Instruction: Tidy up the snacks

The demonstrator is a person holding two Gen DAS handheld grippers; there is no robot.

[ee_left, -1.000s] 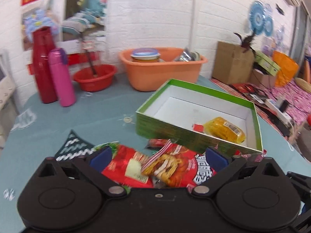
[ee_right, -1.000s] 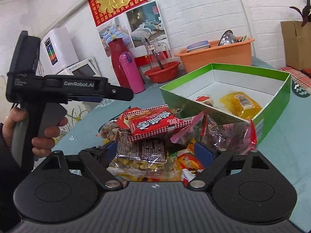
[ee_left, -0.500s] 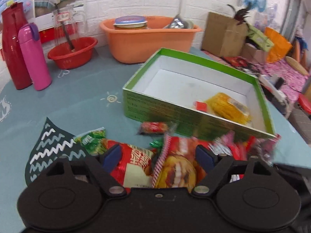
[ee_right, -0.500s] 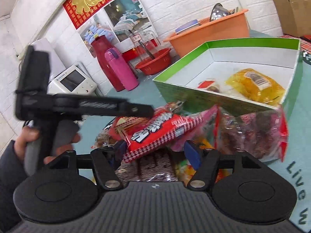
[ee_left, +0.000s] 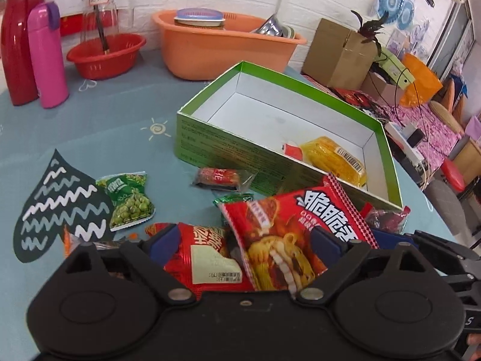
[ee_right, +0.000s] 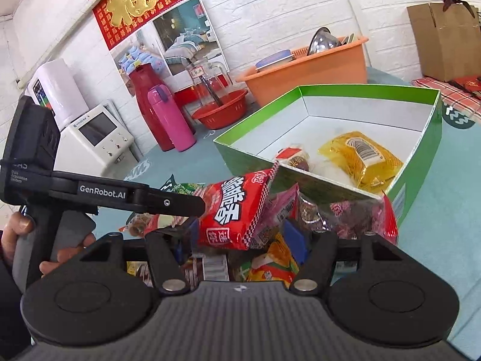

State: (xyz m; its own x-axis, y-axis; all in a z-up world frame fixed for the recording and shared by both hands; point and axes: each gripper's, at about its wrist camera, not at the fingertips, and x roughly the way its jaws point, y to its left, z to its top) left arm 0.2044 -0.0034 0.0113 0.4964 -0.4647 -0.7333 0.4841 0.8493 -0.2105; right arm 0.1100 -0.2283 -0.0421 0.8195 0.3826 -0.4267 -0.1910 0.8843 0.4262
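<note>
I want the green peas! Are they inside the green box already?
No, the green pea packet lies on the blue tablecloth, outside the green box.

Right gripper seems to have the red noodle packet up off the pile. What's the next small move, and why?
Probably raise the right gripper a little and carry the red noodle packet forward over the green box's near wall. The packet's top corner sits right at that rim, and bare floor shows behind the yellow packet inside.
</note>
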